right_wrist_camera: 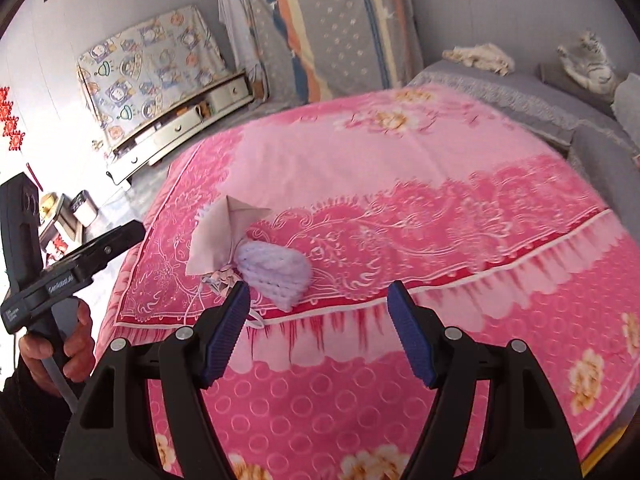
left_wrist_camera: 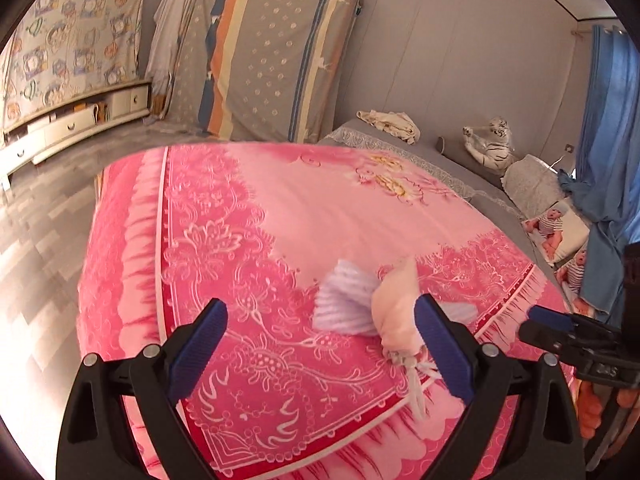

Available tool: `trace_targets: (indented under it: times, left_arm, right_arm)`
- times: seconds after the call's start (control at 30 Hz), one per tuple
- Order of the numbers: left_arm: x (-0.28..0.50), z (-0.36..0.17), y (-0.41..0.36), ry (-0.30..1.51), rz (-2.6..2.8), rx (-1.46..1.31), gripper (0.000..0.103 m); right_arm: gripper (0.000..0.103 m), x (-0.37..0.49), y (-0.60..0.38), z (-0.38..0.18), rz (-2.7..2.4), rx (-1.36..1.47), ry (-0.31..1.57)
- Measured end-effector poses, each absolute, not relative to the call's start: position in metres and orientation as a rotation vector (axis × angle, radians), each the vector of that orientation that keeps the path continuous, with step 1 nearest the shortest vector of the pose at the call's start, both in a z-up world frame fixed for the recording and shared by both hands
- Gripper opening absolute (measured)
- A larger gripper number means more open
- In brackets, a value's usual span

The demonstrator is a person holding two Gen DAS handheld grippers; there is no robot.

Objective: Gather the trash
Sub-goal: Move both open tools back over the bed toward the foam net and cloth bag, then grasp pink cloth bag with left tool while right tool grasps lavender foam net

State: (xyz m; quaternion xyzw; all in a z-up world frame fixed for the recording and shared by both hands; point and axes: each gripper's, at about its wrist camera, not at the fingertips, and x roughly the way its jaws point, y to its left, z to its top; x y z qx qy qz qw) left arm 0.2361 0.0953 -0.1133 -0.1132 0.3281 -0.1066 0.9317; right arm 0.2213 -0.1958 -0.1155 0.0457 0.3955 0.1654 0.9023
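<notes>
A pale pink drawstring pouch (left_wrist_camera: 394, 312) lies on the pink bedspread (left_wrist_camera: 304, 208) beside a white ribbed foam net (left_wrist_camera: 346, 298). Both also show in the right wrist view, the pouch (right_wrist_camera: 222, 236) left of the foam net (right_wrist_camera: 274, 266). My left gripper (left_wrist_camera: 322, 322) is open above the bedspread, its right finger (left_wrist_camera: 442, 340) close against the pouch. My right gripper (right_wrist_camera: 318, 304) is open and empty, just in front of the foam net near the bed's edge. The right gripper also shows at the right in the left wrist view (left_wrist_camera: 560, 332).
A striped mattress (left_wrist_camera: 276, 56) leans on the far wall. A low cream drawer cabinet (left_wrist_camera: 76, 124) stands at the left on the grey tiled floor (left_wrist_camera: 36, 248). A toy tiger (left_wrist_camera: 492, 142), pillows and a blue curtain (left_wrist_camera: 608, 168) are at the right.
</notes>
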Motion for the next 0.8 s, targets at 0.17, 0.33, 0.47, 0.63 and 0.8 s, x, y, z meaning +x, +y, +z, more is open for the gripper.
trace_targets:
  times: [0.17, 0.33, 0.47, 0.63, 0.8]
  left_arm:
    - [0.228, -0.121, 0.081, 0.688, -0.291, -0.218, 0.091]
    - [0.234, -0.121, 0.061, 0.697, -0.338, -0.178, 0.091]
    - [0.250, -0.121, 0.051, 0.708, -0.345, -0.171, 0.090]
    - [0.268, -0.124, 0.040, 0.743, -0.360, -0.165, 0.085]
    - [0.285, -0.132, 0.034, 0.785, -0.350, -0.166, 0.078]
  right_arm:
    - [0.067, 0.244, -0.192, -0.128, 0.374, 0.100, 0.868]
    - [0.066, 0.259, -0.194, -0.138, 0.455, 0.143, 0.926]
    - [0.064, 0.262, -0.195, -0.147, 0.495, 0.188, 0.954]
    - [0.061, 0.265, -0.196, -0.154, 0.555, 0.230, 0.976]
    - [0.059, 0.268, -0.196, -0.156, 0.578, 0.242, 0.980]
